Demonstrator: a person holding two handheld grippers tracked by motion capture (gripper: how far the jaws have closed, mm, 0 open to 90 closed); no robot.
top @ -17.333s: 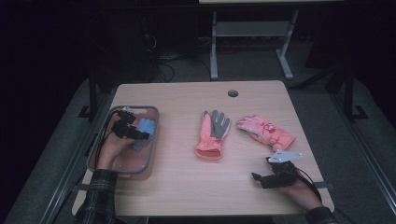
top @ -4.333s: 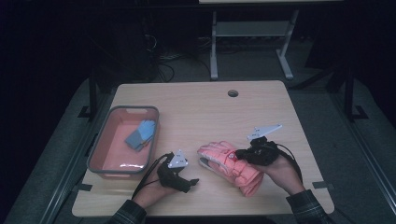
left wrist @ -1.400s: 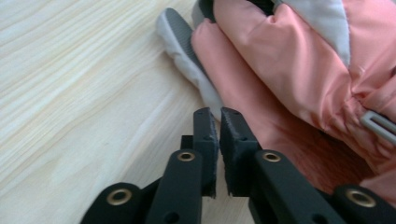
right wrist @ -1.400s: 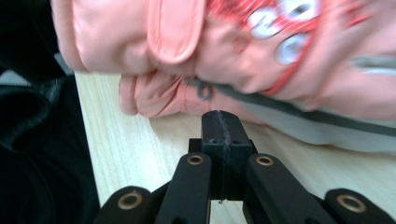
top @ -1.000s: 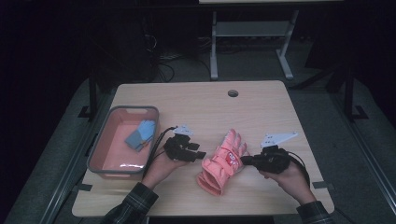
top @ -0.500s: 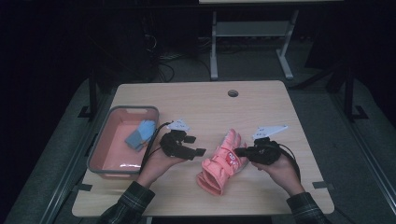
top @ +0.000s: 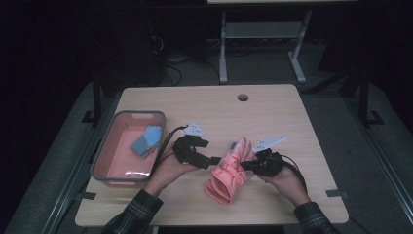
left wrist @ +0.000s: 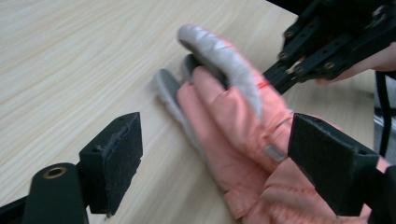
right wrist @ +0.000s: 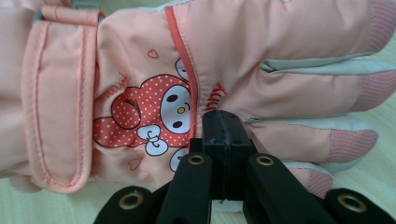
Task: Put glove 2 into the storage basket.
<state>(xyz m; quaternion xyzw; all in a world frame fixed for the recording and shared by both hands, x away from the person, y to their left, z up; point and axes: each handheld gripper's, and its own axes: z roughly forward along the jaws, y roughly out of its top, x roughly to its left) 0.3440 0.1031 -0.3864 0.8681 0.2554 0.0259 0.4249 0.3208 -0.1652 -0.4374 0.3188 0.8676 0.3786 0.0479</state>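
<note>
High view above the table (top: 272, 105); both gripper views close, on one pink glove (top: 229, 170).

Both grippers were black linkage frames. Left gripper (top: 213, 160): square dark foam-like pads (left wrist: 116, 161) on the jaws, brass-coloured eyelet at the arm pivot, black cable off the back, pale three-cornered plate on top. Right gripper (top: 245, 165): same build, four brass rivets across the jaw arms, small screws behind the pads, black cable, pale plate. Person wore dark plaid sleeves (top: 139, 214) on both forearms.
</note>
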